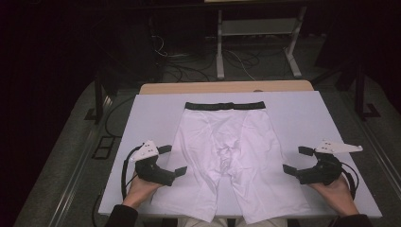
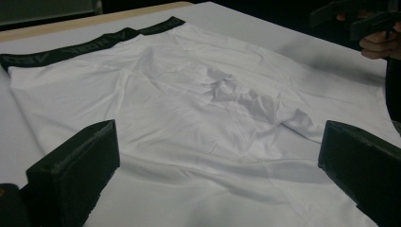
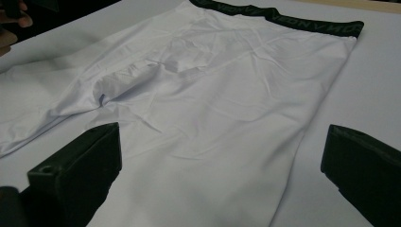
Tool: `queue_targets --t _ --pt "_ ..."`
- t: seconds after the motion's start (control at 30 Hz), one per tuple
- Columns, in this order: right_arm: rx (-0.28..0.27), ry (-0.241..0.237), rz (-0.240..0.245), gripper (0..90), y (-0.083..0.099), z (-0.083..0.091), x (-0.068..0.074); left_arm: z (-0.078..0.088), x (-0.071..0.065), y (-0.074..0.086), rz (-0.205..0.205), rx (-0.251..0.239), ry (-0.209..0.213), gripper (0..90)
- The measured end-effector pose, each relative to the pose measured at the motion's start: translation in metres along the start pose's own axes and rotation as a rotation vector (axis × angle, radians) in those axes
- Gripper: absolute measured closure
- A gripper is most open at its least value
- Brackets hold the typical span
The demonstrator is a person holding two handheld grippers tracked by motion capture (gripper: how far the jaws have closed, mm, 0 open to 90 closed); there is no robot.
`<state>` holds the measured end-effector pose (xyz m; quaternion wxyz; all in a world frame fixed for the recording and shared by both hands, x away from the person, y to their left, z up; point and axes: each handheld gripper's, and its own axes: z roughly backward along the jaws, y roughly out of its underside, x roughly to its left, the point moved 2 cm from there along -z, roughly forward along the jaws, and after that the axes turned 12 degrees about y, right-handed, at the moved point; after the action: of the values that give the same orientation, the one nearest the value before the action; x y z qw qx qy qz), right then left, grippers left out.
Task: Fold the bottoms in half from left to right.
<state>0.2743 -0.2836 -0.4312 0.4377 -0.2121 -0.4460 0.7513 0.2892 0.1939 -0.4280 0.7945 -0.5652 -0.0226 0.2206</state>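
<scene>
Now both claws, left claw [image 1: 171, 160] and right claw [image 1: 297, 160], stand wide open beside the white shorts [image 1: 227, 156] on the bench [image 1: 302, 113].

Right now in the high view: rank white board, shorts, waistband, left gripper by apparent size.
1. White board, largest.
2. Shorts, spread flat on the board.
3. Waistband and left gripper: close in apparent size. The band is longer but thin, and the gripper sits nearer the camera, so I won't rank them.

White shorts' [image 1: 227, 161] leg hems past the high view's bottom edge, waistband [image 2: 71, 49] lettering blurred
</scene>
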Motion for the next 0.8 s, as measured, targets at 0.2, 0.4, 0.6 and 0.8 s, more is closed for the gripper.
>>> queue_targets --t 0.2,0.4,0.6,0.8 --pt "-0.003 0.001 0.000 0.0 0.0000 0.0009 0.0003 -0.0016 -0.0013 0.0002 0.001 0.002 0.013 0.0" --pt "-0.004 0.002 0.008 0.0 -0.0019 0.0010 0.0031 -0.0016 -0.0019 0.0001 -0.003 0.002 0.011 0.0" --pt "-0.004 0.007 0.014 0.0 -0.0039 0.0012 0.0051 -0.0020 -0.0026 0.0006 -0.003 0.007 0.008 0.0" --pt "0.001 0.016 0.022 0.0 -0.0082 0.0011 0.0086 -0.0008 -0.0044 0.0010 -0.004 0.003 0.003 0.0"
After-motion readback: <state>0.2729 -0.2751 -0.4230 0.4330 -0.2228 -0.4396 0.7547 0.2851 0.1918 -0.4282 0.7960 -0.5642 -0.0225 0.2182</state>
